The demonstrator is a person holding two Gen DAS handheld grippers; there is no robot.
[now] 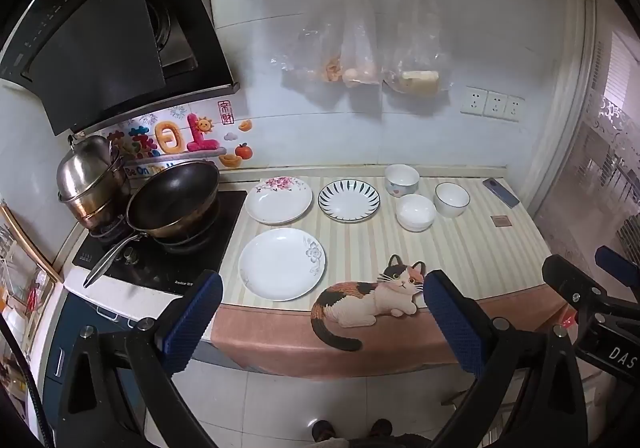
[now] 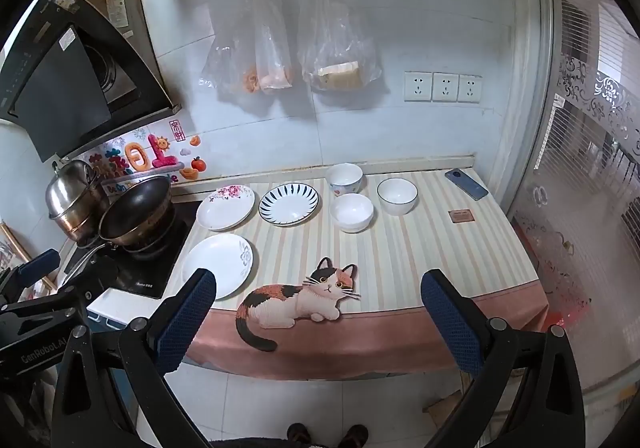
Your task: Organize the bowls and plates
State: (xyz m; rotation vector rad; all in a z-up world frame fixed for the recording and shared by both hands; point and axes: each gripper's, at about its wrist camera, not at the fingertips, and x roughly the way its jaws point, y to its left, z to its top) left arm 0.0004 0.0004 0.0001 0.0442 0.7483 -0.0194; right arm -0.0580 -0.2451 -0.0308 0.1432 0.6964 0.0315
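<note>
Three patterned plates (image 1: 281,263), three white bowls (image 1: 416,211), all separate.

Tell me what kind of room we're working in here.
Most likely a home kitchen: a range hood hangs over a stove carrying a wok, and plates and bowls sit on a cloth-covered counter under wall sockets.

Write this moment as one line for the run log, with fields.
stage: not started | left tool: open, empty | right tool: open, empty | three plates, three bowls: separate on counter
</note>
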